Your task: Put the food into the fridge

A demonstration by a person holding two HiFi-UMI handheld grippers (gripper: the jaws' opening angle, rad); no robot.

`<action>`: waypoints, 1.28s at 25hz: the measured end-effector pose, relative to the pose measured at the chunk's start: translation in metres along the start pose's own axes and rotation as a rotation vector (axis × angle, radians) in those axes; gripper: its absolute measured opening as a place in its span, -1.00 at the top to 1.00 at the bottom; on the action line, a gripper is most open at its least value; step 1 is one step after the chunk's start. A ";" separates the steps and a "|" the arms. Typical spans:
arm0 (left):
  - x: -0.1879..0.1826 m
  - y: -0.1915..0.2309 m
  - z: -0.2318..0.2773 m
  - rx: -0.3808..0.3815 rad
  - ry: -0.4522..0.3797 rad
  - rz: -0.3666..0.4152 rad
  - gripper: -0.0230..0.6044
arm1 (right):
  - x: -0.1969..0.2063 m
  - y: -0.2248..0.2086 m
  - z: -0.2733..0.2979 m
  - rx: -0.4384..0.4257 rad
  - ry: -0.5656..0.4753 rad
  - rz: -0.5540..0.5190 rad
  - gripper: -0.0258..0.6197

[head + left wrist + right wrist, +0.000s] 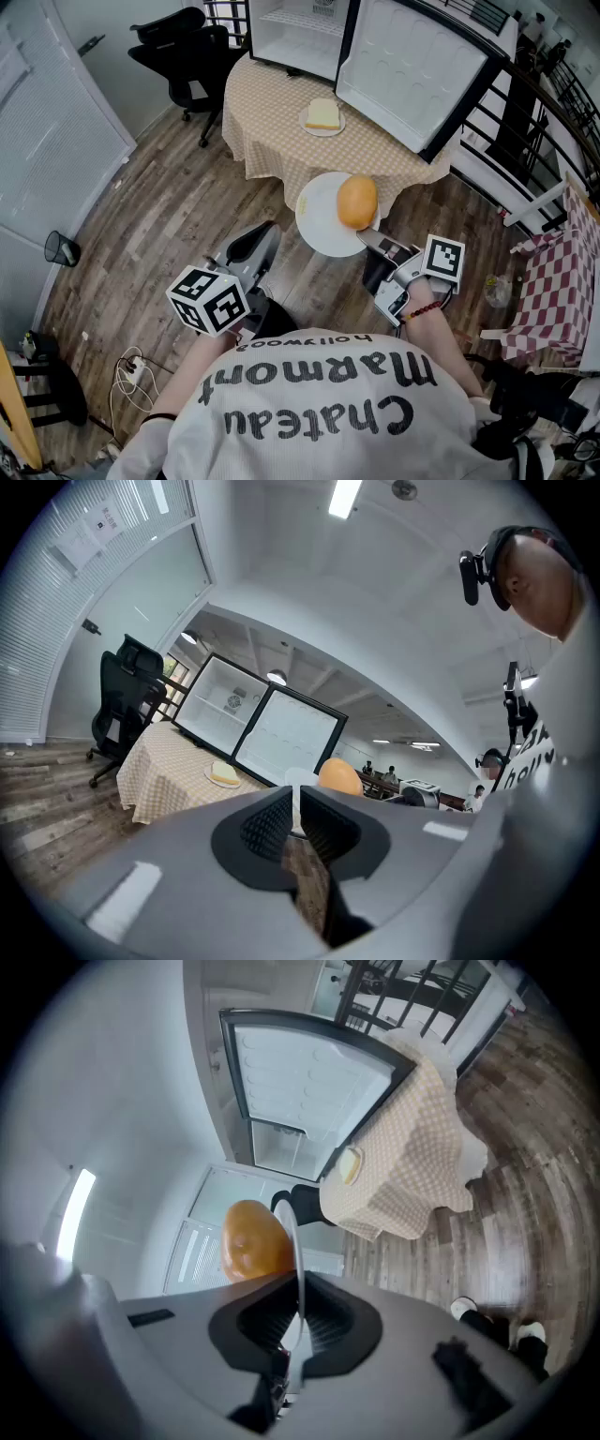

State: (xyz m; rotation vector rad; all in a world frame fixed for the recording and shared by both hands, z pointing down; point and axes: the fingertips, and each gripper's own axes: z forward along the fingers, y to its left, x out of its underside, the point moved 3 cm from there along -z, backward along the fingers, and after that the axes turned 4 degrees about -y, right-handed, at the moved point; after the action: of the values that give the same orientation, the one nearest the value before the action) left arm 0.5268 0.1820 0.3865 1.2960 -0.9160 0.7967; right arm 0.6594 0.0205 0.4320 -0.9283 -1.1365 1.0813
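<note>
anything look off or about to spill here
Nothing is spilled or damaged. The plate is held only by its rim in the right gripper, out over the floor, and the round bun sits off-centre toward that edge, so it might roll off.

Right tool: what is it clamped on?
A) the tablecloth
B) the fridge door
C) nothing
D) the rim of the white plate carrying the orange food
D: the right tool is shut on the rim of the white plate, with the orange food on it.
</note>
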 end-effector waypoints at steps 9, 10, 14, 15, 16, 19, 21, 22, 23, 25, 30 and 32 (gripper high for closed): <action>-0.004 0.019 0.005 0.001 0.001 -0.007 0.84 | -0.007 -0.001 0.017 0.004 -0.017 0.005 0.85; -0.007 0.025 0.008 -0.001 -0.003 -0.008 0.83 | -0.010 0.000 0.023 0.003 -0.016 0.005 0.85; -0.022 0.057 0.026 0.002 -0.001 -0.015 0.85 | -0.028 0.007 0.057 -0.003 -0.028 0.016 0.85; -0.027 0.066 0.031 0.004 -0.001 -0.013 0.85 | -0.034 0.008 0.067 0.000 -0.034 0.017 0.85; -0.033 0.074 0.035 0.007 -0.002 -0.008 0.85 | -0.040 0.008 0.076 0.004 -0.041 0.016 0.85; -0.052 0.098 0.047 0.014 -0.002 0.003 0.85 | -0.058 0.014 0.105 0.020 -0.060 0.009 0.85; -0.066 0.115 0.055 0.018 0.006 0.005 0.85 | -0.070 0.020 0.126 0.024 -0.076 0.008 0.85; -0.073 0.124 0.059 0.019 0.012 0.005 0.85 | -0.077 0.023 0.137 0.027 -0.086 0.007 0.85; -0.080 0.134 0.063 0.019 0.019 0.005 0.85 | -0.083 0.026 0.148 0.030 -0.098 0.006 0.85; -0.093 0.156 0.068 0.009 0.036 0.000 0.85 | -0.093 0.031 0.170 0.037 -0.117 0.003 0.85; -0.123 0.210 0.068 0.021 0.068 0.015 0.91 | -0.108 0.046 0.223 0.034 -0.150 -0.005 0.85; -0.132 0.228 0.069 0.050 0.082 0.017 0.91 | -0.114 0.049 0.245 0.033 -0.171 -0.003 0.85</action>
State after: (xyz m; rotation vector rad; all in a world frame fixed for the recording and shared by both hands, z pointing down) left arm 0.2586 0.1423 0.3700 1.2912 -0.8470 0.8847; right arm 0.4021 -0.0715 0.4060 -0.8200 -1.2556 1.1917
